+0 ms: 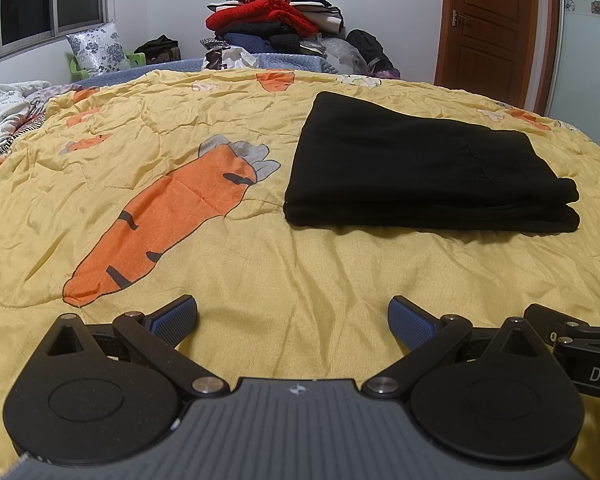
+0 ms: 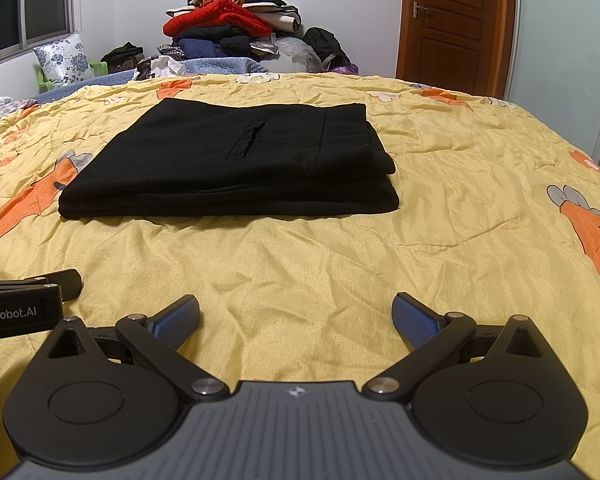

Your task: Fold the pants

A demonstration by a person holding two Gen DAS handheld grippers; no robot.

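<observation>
The pants [image 2: 228, 164] lie on the bed as a compact black rectangle, folded over on themselves into a stack of layers whose edges line up along the near side. A pocket slit shows on the top layer. The bundle rests flat on the yellow quilt [image 2: 440, 240], with nothing on top of it and no loose leg trailing out that either view shows.

The left gripper [image 1: 293, 322] hovers low over the quilt, well short of the pants, its fingers spread wide and holding nothing. The right gripper [image 2: 296, 320] sits just beside it in the same pose: fingers apart, empty, pointed at the bundle from the near side. Neither touches the cloth.

Judging by this, the folding looks finished or very nearly so. All that might remain is a small tidy-up, such as squaring the right-hand edge, where the upper layers sit slightly back from the lower ones. The far side of the bundle is foreshortened, so its neatness cannot be checked.
</observation>
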